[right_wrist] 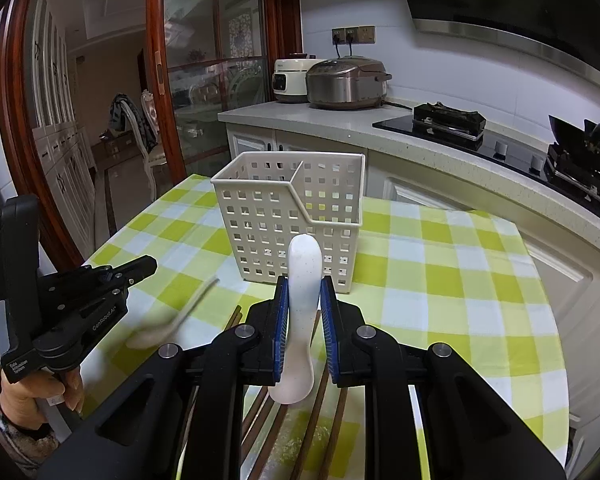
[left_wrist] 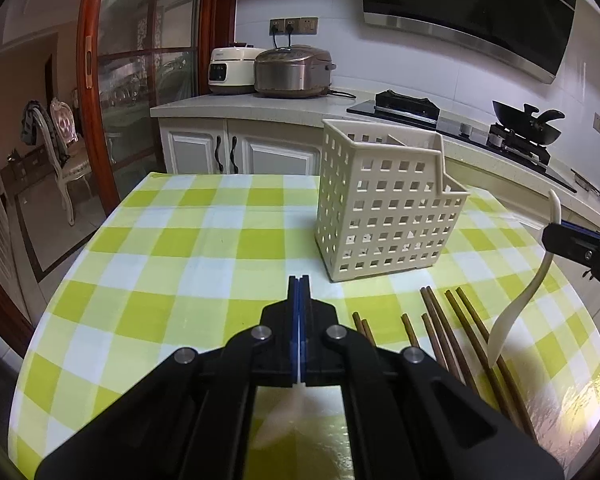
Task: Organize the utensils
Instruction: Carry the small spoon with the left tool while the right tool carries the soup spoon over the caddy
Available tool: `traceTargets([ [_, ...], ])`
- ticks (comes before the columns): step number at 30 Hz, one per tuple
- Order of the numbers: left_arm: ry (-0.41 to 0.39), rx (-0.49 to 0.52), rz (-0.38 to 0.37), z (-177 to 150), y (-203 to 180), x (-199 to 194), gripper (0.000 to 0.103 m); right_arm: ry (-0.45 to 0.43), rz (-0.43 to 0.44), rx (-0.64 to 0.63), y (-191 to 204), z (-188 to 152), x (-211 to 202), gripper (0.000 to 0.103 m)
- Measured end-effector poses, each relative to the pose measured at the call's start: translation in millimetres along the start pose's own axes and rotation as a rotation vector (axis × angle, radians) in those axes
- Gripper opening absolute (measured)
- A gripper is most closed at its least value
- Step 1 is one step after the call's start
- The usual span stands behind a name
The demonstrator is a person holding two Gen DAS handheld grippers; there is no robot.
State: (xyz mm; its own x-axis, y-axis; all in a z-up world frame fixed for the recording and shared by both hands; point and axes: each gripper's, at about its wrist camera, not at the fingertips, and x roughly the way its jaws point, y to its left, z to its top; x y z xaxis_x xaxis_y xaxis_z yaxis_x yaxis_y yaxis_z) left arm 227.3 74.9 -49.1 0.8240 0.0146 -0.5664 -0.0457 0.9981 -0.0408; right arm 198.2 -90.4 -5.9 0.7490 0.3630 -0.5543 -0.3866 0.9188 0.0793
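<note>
Indoors, a kitchen: the desk point(left_wrist: 204, 240) wears a yellow-green and white checked cloth. A white perforated basket point(left_wrist: 384, 208) stands upright on it, with brown chopsticks point(left_wrist: 452, 332) lying on the cloth nearer the cameras. The right gripper point(right_wrist: 305, 300) has its jaws clamped on a white spoon point(right_wrist: 300, 320), held above the chopsticks. The left gripper point(left_wrist: 299, 280) has its jaws together. Behind, a counter point(left_wrist: 260, 104) carries two cookers point(left_wrist: 292, 72); a wok point(left_wrist: 528, 122) sits on the stove.

Home kitchen — rice cookers point(left_wrist: 292, 72), stove point(left_wrist: 452, 120), wok point(left_wrist: 526, 122).
</note>
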Motion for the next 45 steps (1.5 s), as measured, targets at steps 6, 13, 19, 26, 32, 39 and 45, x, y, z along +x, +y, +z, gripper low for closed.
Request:
traceTargets([
  [6,0.087,0.011,0.018,-5.1,6.4,25.6,0.032,0.001,-0.007,0.006,-4.3,-2.4,-2.2,0.018],
  [13,0.163,0.041,0.019,-5.2,13.2,60.7,0.032,0.006,0.003,0.024,-9.8,-4.4,1.5,0.019],
  [19,0.249,0.064,0.032,-14.2,14.9,94.7,0.032,0.008,0.006,0.033,-15.1,-4.1,2.6,0.019],
  [26,0.265,0.076,0.035,-17.1,18.8,98.8,0.011,-0.003,0.016,0.046,-17.9,-1.3,2.4,0.019],
  [32,0.226,0.063,0.034,-17.5,18.2,85.8,0.01,-0.003,0.016,0.047,-17.2,-2.8,-1.8,0.019],
  [39,0.147,0.037,-0.006,-6.4,17.0,46.2,0.01,-0.022,0.02,0.043,-13.7,2.8,-8.0,0.019],
  [45,0.037,0.027,-0.038,22.1,6.8,5.2,0.01,-0.036,0.02,0.041,-11.8,11.4,-5.8,0.019],
])
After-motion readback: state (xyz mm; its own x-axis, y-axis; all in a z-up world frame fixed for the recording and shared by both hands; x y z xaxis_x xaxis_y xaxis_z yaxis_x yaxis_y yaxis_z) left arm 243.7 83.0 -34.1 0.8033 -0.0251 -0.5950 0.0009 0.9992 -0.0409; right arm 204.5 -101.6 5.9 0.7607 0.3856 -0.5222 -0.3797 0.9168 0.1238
